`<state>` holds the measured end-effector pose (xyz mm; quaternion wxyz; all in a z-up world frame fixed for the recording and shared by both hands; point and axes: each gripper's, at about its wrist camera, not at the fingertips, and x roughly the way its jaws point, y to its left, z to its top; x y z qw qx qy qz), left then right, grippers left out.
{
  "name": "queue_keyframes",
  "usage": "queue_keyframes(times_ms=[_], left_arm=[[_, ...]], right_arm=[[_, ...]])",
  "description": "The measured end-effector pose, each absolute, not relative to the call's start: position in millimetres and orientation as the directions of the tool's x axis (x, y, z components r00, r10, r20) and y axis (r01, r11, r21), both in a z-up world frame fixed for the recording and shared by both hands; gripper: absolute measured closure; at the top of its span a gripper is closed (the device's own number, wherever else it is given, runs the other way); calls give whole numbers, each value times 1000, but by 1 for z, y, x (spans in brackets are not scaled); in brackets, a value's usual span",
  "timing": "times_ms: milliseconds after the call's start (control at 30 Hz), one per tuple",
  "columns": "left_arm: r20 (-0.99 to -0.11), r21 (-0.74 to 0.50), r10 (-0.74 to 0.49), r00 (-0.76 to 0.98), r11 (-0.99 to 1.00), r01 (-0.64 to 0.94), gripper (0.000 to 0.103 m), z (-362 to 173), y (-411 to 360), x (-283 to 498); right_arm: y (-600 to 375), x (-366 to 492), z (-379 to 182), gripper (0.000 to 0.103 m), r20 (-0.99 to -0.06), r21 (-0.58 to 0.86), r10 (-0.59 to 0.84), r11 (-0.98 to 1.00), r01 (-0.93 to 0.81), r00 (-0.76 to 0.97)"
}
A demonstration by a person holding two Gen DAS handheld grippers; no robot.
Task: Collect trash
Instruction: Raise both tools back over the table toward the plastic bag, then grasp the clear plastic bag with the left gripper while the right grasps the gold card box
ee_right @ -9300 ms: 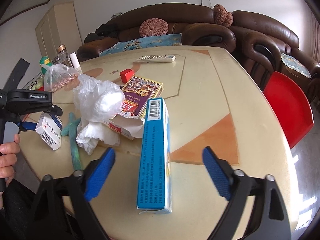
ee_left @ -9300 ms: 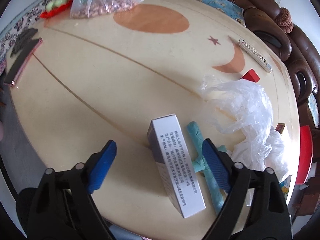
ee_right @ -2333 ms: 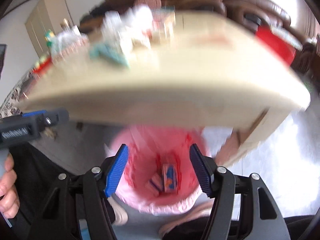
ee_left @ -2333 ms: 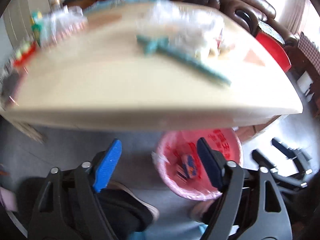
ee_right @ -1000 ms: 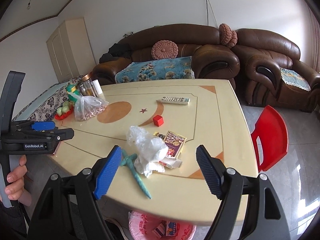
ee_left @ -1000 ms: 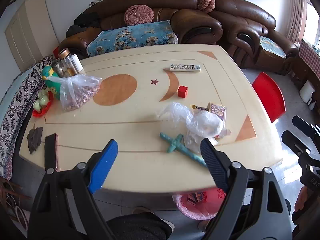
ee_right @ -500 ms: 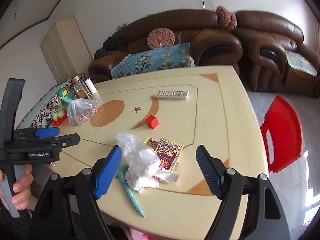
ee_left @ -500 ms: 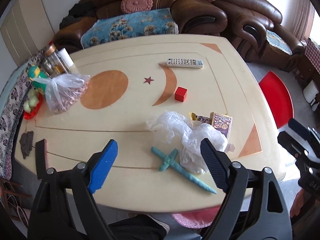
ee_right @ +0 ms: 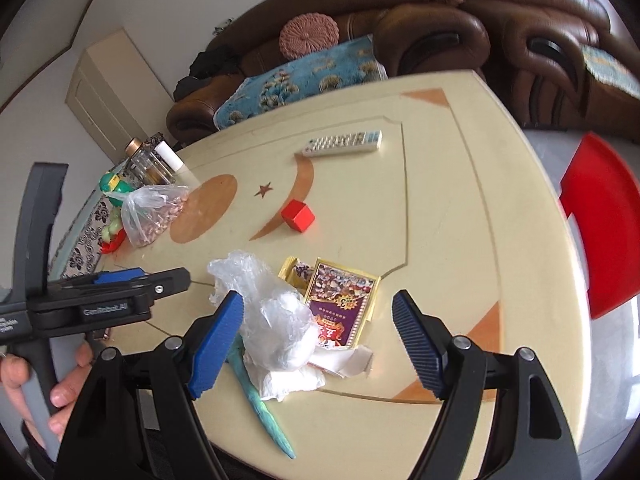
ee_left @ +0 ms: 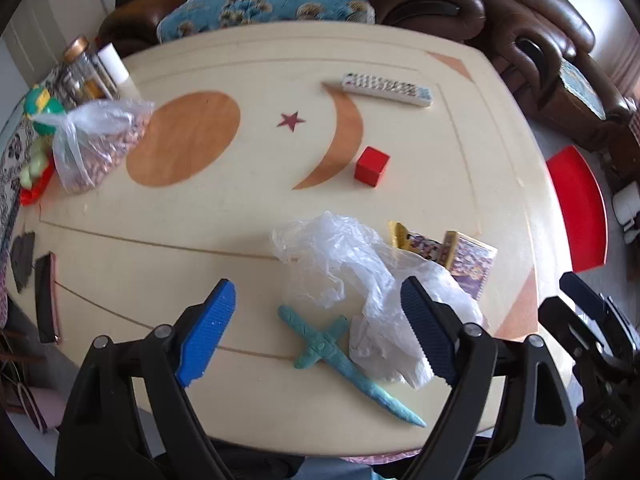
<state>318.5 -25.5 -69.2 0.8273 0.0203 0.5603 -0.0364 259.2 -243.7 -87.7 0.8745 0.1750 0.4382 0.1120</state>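
Left gripper [ee_left: 318, 330] and right gripper [ee_right: 316, 338] are both spread wide and empty above the table [ee_left: 400, 152], with the crumpled plastic bag [ee_left: 352, 272] and teal sword [ee_left: 340, 354] lying lower-centre of frame.

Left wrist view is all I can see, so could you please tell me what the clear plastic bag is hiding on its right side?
Observer: The right wrist view shows a purple-and-gold packet lying flat, its left edge against the clear plastic bag.
Operator: Thank you. Is anything else lying there?
Observer: Yes, a torn white paper scrap lies at the packet's near end, touching it.
Operator: And how does the right gripper stand?
Observer: The right gripper is open, with nothing held between its fingers.
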Motion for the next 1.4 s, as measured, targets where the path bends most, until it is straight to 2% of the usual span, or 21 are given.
queue_keyframes(times_ms=[833, 1400], left_arm=[[-952, -139, -140, 271, 990, 20, 20, -118, -15, 360], [-951, -171, -173, 256, 985, 31, 20, -123, -18, 365]], right_arm=[[-236, 308, -147, 28, -765, 500, 408, 864, 60, 498], [-235, 321, -165, 28, -774, 517, 415, 850, 98, 477]])
